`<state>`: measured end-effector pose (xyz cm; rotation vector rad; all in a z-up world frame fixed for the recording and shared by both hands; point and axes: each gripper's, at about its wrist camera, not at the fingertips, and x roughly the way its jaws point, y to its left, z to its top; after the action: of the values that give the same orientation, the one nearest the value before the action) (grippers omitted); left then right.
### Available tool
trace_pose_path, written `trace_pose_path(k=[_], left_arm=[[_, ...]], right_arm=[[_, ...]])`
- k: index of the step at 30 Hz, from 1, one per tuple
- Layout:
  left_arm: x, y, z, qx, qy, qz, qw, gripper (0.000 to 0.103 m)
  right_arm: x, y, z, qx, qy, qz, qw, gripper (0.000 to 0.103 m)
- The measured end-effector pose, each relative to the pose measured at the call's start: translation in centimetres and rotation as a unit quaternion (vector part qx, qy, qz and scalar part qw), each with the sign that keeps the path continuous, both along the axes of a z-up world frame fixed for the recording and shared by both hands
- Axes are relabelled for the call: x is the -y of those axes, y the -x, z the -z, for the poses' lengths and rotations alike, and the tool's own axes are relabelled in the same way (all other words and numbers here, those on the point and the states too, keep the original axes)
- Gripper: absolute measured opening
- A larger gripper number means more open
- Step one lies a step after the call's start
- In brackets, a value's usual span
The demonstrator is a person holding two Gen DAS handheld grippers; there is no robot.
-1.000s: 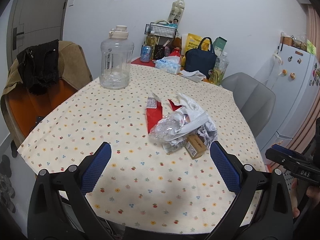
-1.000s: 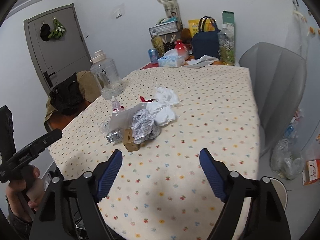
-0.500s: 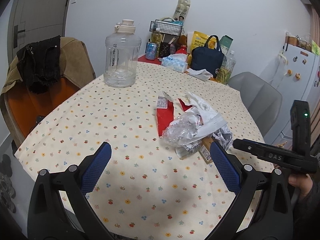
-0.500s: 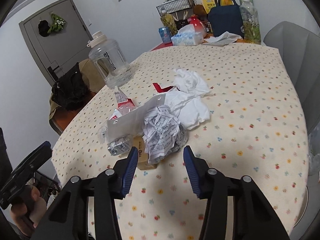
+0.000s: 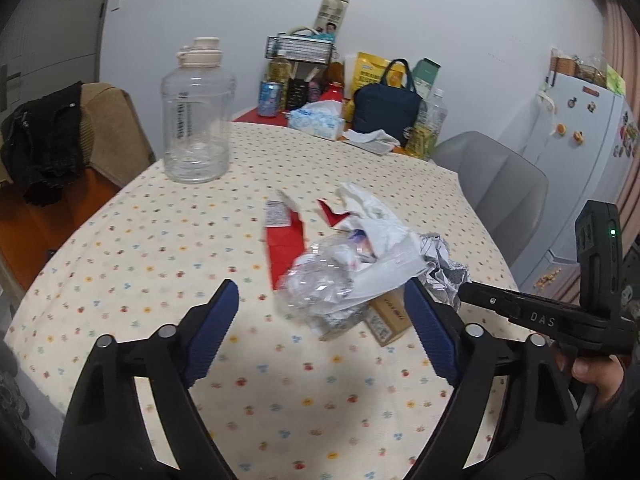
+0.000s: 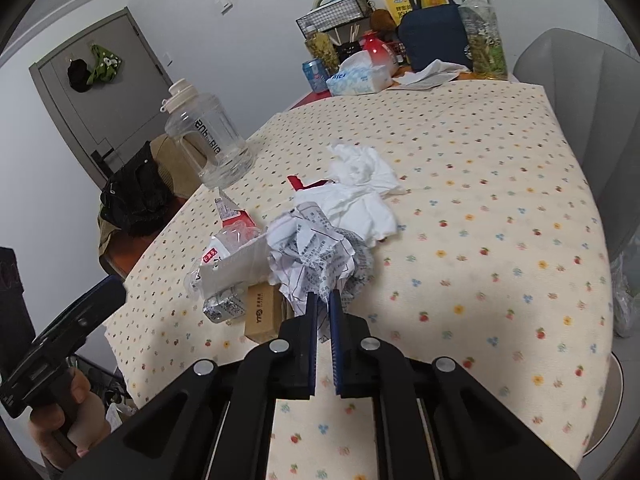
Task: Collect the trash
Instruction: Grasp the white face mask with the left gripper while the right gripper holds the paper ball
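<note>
Right wrist view: the right gripper [image 6: 324,300] has its blue pads drawn almost together on the near edge of the paper wad [image 6: 320,260], a crumpled printed sheet at the near right corner of the trash pile. A fold of the sheet sits between the pads, so the grip reads as a pinch on paper, not an empty closure. The wad lies directly ahead of the fingers and slightly above their tips in the frame; it has no marked long axis. Just left of it rest the carton [image 6: 262,312] and the plastic wrap [image 6: 224,272]; behind it lies the tissue [image 6: 360,188], all on the tablecloth [image 6: 500,220].

Left wrist view: the left gripper [image 5: 320,332] is wide apart with its jaws closing, nothing pressed between them. The plastic wrap [image 5: 320,280] sits ahead, between the two fingers' lines but beyond the tips. The carton [image 5: 390,314] lies just inside the right-hand finger, and the wad [image 5: 444,268] shows beyond it.

The right hand is the nearer to the wad and already has it; a lift straight up and back would likely free it, though the light carton touching it may shift.
</note>
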<state>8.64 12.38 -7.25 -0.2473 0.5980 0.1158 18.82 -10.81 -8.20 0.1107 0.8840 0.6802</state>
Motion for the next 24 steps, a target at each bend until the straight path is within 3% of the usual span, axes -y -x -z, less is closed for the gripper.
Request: trace_pose_path(k=[9,16,20,22,23,24], left_arm=[[4.8,-2.9,0.5,-0.009,-0.029,0.072,0.9969,0.074],[6.8,-5.2,1.4,-0.027,-0.067,0.092,0.9932,0.067],[7.5,-6.8,1.8,-0.046,-0.097,0.094,0.9898,0.048],[7.5,-7.6,2.1,-0.063,-0.108,0.086,0.9884,0.028],[7.2,-7.9,2.2,-0.069,-0.104,0.083,0.9887,0.013],[6.8,-8.1,2.2,-0.073,-0.092,0.075,0.9902,0.006]], right_arm=[[4.7,2.0,-0.8,0.015,-0.005,0.038,0.999,0.007],[8.5,2.7,-0.8,0.014,-0.002,0.075,0.997,0.007],[10.1,3.3,-0.8,0.014,0.0,0.086,0.996,0.007],[11.0,3.6,-1.0,0.017,0.001,0.094,0.995,0.007],[11.2,3.7,-1.1,0.018,0.001,0.096,0.995,0.007],[11.6,3.7,-1.2,0.02,0.001,0.099,0.995,0.007]])
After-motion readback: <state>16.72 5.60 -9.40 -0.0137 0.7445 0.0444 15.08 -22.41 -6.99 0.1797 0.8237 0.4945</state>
